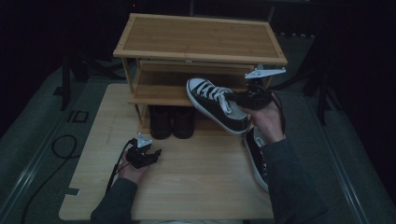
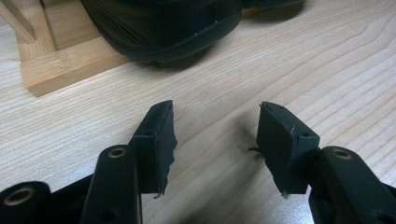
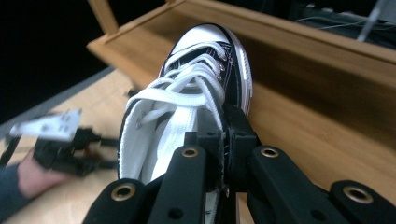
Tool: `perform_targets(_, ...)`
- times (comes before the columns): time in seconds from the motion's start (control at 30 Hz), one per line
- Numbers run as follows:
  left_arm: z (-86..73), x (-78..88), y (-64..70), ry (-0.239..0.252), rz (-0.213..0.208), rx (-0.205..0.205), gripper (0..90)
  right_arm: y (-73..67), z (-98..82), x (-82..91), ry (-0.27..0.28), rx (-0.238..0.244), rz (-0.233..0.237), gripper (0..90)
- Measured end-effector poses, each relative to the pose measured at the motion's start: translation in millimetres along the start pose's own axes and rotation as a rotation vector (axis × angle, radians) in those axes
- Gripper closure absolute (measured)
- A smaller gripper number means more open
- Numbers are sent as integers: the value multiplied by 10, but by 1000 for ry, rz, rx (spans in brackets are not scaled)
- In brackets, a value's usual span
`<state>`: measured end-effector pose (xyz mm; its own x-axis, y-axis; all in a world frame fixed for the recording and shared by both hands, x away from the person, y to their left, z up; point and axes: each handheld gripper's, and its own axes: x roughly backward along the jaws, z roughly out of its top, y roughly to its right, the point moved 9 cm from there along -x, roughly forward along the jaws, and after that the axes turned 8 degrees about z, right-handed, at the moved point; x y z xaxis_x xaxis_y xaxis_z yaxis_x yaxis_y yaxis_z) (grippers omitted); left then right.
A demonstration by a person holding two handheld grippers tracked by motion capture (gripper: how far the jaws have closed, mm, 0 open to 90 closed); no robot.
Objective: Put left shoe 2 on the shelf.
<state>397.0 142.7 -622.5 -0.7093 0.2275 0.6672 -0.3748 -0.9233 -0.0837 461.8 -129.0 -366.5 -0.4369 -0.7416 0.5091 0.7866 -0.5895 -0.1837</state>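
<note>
A black canvas sneaker (image 1: 215, 103) with white laces and a white toe cap hangs in the air in front of the middle shelf of the bamboo shoe rack (image 1: 201, 39), toe toward the rack. My right gripper (image 1: 241, 99) is shut on the sneaker's side wall near the heel; in the right gripper view its jaws pinch the edge of the sneaker (image 3: 187, 107). A matching sneaker (image 1: 256, 156) lies on the table at the right, partly behind the right sleeve. My left gripper (image 1: 158, 154) rests low on the table, open with nothing between its jaws (image 2: 215, 135).
A pair of dark shoes (image 1: 172, 121) stands on the rack's bottom level; one dark shoe toe (image 2: 163, 28) looms just ahead of the left gripper. The wooden table (image 1: 196, 186) has free room at front centre. A cable (image 1: 60, 144) lies on the floor left.
</note>
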Motion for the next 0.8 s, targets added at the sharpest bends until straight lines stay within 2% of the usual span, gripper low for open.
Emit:
perform_targets(0.3,0,0,0,0,0,0,469,148,80,-213,56,-86,-95,874)
perform_targets(0.57,0,0,0,0,0,-1,468,297,15,-292,114,-196,-133,875)
perform_targets(0.7,0,0,1,0,0,-1,468,312,12,-305,120,-218,-147,873)
perform_targets(0.8,0,0,1,0,0,-1,468,325,-7,-300,93,-212,-161,841)
